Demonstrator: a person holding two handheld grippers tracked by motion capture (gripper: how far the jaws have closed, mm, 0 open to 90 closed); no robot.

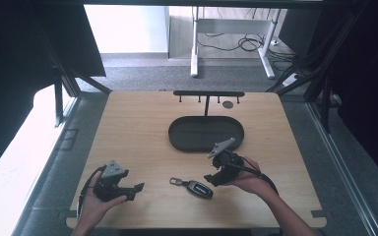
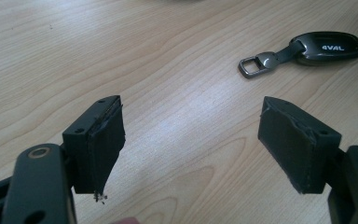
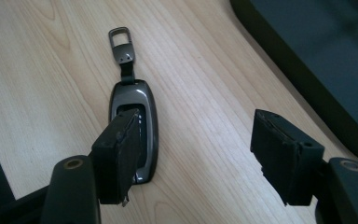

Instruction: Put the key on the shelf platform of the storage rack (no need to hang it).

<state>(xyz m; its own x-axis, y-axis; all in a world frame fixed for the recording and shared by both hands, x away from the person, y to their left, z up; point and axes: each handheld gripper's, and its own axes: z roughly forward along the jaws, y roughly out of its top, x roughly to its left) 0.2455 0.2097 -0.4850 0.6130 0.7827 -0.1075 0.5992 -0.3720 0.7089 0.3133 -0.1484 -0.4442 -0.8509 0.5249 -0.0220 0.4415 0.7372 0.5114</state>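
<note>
A dark grey car key fob (image 1: 199, 188) with a metal loop lies flat on the wooden table (image 1: 142, 128), near the front edge. In the right gripper view the key fob (image 3: 133, 116) lies lengthwise, its near end partly hidden behind one jaw. My right gripper (image 1: 214, 178) hovers just right of it, open, with nothing between the jaws. My left gripper (image 1: 137, 189) is open and empty, low over the table to the fob's left. In the left gripper view the key fob (image 2: 328, 46) sits ahead at the upper right, beyond my left gripper (image 2: 191, 135).
A black oval tray (image 1: 205, 118) sits empty at the table's middle, and its edge (image 3: 317, 56) appears in the right gripper view. Behind it stands a black bar rack (image 1: 208, 93) with small hooks. A small dark disc (image 1: 228, 104) lies near the rack.
</note>
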